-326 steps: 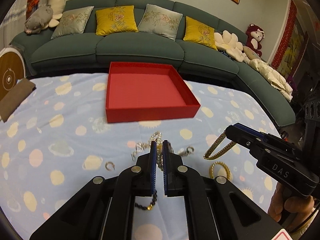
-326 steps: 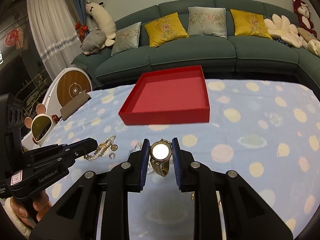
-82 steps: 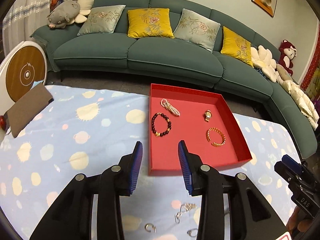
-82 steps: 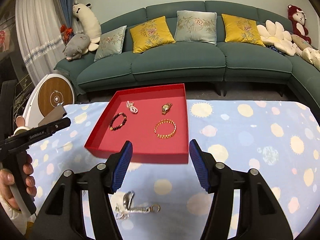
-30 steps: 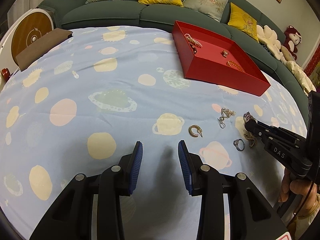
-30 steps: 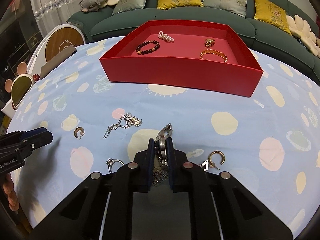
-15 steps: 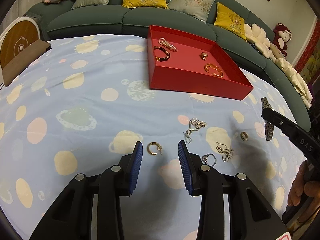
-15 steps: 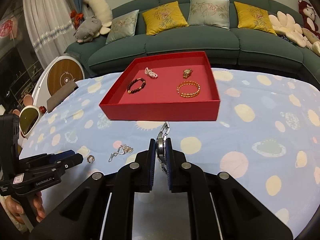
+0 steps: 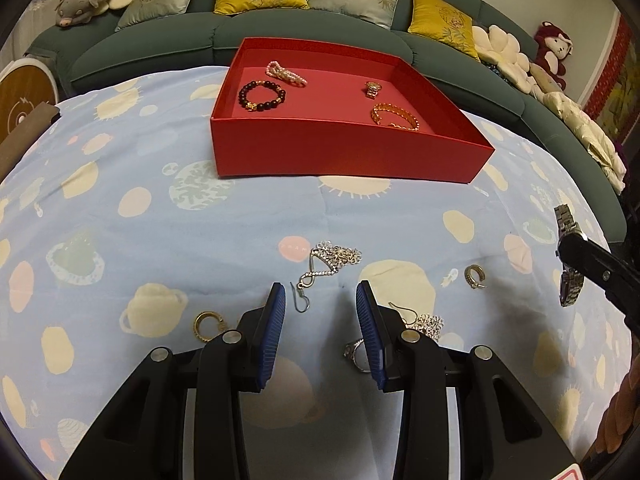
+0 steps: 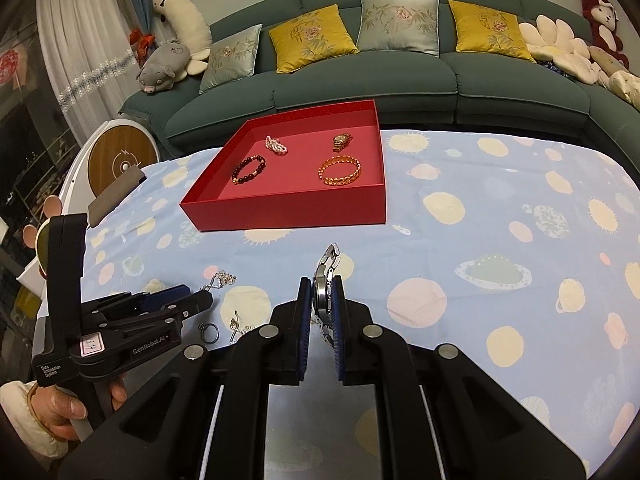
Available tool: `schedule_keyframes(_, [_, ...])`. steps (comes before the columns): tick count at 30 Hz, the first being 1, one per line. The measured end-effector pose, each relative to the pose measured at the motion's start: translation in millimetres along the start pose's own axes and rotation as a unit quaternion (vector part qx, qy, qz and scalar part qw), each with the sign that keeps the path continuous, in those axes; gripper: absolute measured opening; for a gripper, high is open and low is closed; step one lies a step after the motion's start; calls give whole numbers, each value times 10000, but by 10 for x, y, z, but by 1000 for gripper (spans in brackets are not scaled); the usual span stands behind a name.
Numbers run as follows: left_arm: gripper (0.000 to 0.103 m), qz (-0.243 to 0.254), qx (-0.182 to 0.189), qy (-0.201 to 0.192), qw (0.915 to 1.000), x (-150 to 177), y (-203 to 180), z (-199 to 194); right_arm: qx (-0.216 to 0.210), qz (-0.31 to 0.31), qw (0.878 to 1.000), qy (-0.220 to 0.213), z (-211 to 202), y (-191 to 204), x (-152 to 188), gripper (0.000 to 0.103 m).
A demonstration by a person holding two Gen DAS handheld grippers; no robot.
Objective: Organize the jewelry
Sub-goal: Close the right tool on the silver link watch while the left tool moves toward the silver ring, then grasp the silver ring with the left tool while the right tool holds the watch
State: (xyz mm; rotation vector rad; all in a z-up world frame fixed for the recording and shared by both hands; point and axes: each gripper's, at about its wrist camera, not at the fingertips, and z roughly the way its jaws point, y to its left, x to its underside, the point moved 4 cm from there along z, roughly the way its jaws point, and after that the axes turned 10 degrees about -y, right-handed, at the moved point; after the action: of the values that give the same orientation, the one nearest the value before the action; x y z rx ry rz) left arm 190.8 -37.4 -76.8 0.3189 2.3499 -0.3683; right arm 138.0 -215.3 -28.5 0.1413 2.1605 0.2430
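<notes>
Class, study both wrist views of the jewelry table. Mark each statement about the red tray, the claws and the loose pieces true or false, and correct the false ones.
1. The red tray holds four pieces. True.
2. The right claw grips a silver watch. True.
3. The left claw holds a ring. False: it is open and holds nothing.
4. The gold bracelet lies on the tablecloth. False: it lies in the tray.

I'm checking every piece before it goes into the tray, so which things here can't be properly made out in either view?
- Silver watch: dial unseen; right wrist view shows it edge-on between the right gripper pads, left wrist view only its band.
- Silver ring: left wrist view, partly behind the left gripper finger.
- Gold watch in the red tray: too small to read.
</notes>
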Motion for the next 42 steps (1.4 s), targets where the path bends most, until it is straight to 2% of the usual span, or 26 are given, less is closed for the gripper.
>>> schedule_keyframes(7, [35,38,-148,-124,9998,-65,-30,151,-82,-50,9999,125,17,43,105,9])
schedule_keyframes(15, [34,471,-388,-259,9978,-55,-149,211,-90,-27,9998,180,24,11,137,9])
schedule_keyframes(20, [34,201,-266,-198,9992,-109,-52,144,-85,0,9999,143,2,-8,114,9])
schedule_keyframes(26, [33,7,-63,-367,9993,-92,109,-196,-74,-3,9999,138,-17,-29,114,9])
schedule_keyframes(34, [34,518,205,-127,9984,244,-169,-259,-102,-57,9997,205,21,45,150,9])
schedule_keyframes(38, [34,581,194,-25,9981,314,-222,-190,-128,-102,9996,213,42,95,161,9])
schedule_keyframes(42, [34,769,95,-105,9969,349,-272,-177,-130,-87,9996,225,47,94,173,9])
